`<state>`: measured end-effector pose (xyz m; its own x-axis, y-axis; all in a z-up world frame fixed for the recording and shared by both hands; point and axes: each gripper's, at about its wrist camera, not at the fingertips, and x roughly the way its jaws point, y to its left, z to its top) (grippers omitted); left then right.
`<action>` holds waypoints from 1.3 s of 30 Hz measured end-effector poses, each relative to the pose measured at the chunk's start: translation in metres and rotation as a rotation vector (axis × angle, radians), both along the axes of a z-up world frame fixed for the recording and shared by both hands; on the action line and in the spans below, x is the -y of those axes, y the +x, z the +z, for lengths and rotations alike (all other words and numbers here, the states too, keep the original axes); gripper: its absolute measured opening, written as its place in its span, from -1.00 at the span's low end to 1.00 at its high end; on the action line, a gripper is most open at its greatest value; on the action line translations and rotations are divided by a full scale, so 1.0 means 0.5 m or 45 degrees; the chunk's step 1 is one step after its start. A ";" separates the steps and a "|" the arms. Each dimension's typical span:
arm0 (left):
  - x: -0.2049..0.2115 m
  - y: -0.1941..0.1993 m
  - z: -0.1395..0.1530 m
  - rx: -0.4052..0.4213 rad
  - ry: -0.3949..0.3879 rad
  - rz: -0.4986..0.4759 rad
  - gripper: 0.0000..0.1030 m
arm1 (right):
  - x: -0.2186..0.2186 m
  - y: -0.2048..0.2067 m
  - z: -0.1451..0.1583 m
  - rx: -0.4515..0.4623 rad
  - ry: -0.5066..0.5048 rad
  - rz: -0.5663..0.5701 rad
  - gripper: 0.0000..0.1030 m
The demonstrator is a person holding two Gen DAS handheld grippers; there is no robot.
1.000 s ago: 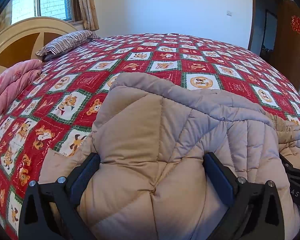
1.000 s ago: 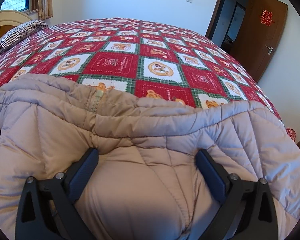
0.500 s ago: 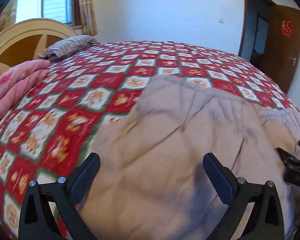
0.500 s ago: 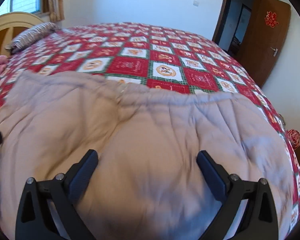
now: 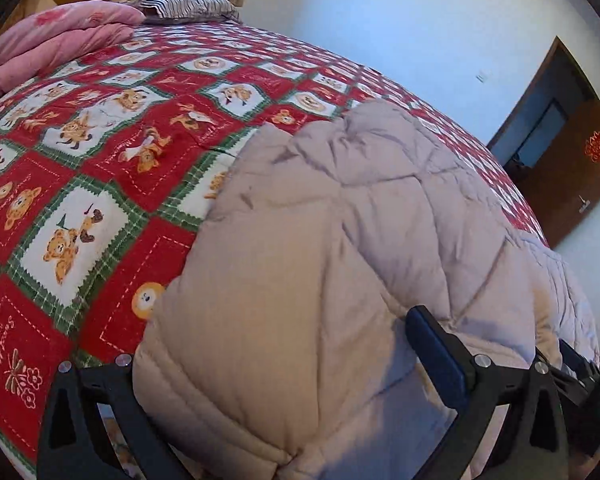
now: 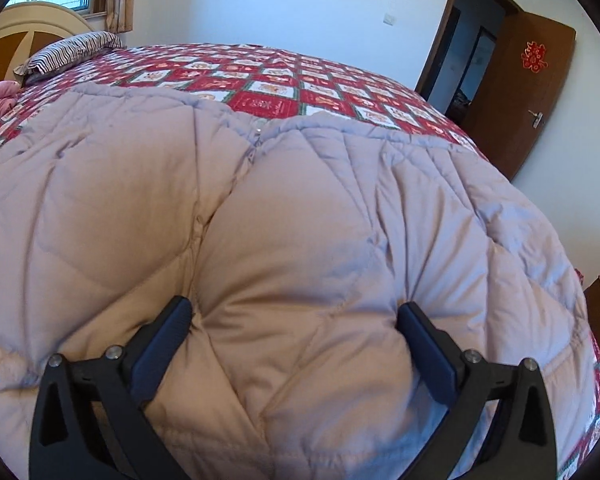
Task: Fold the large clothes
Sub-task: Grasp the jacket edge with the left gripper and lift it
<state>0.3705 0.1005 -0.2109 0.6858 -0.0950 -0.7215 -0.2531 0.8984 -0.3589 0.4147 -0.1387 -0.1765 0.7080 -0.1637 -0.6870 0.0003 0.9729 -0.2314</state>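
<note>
A large beige quilted puffer coat [image 5: 340, 248] lies on the red patchwork bedspread [image 5: 100, 152] and fills most of both views. My left gripper [image 5: 276, 344] stands wide open with the coat's near left edge bulging between its fingers; its left finger is hidden behind the fabric. My right gripper [image 6: 296, 328] is wide open too, its fingers [image 6: 424, 344] pressed on either side of a puffy fold of the coat [image 6: 300, 220] near its closed front seam. The right gripper's tip shows at the right edge of the left wrist view [image 5: 580, 368].
A pink folded quilt [image 5: 56, 40] and a striped pillow [image 5: 184, 6] lie at the headboard end. A brown door [image 6: 528, 92] stands open at the right beside a white wall. The bed's near edge runs below my left gripper.
Both grippers have dropped low and close over the coat, which now lies flatter on the bed. The left view has swung leftward, showing more bedspread. Jaws stay wide open.
</note>
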 end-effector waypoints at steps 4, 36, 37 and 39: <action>-0.004 0.002 -0.003 0.038 -0.056 -0.004 0.98 | 0.010 -0.094 0.029 0.009 0.056 0.010 1.00; -0.109 -0.246 0.254 0.456 0.167 -0.050 -0.55 | -0.176 -0.247 -0.014 -0.036 0.104 0.234 0.99; -0.088 -0.248 0.274 0.481 0.195 -0.074 -0.55 | -0.153 -0.254 0.000 -0.045 0.144 0.242 0.99; -0.048 -0.250 0.308 0.527 0.253 -0.125 -0.55 | -0.081 -0.282 0.037 0.000 0.209 0.233 1.00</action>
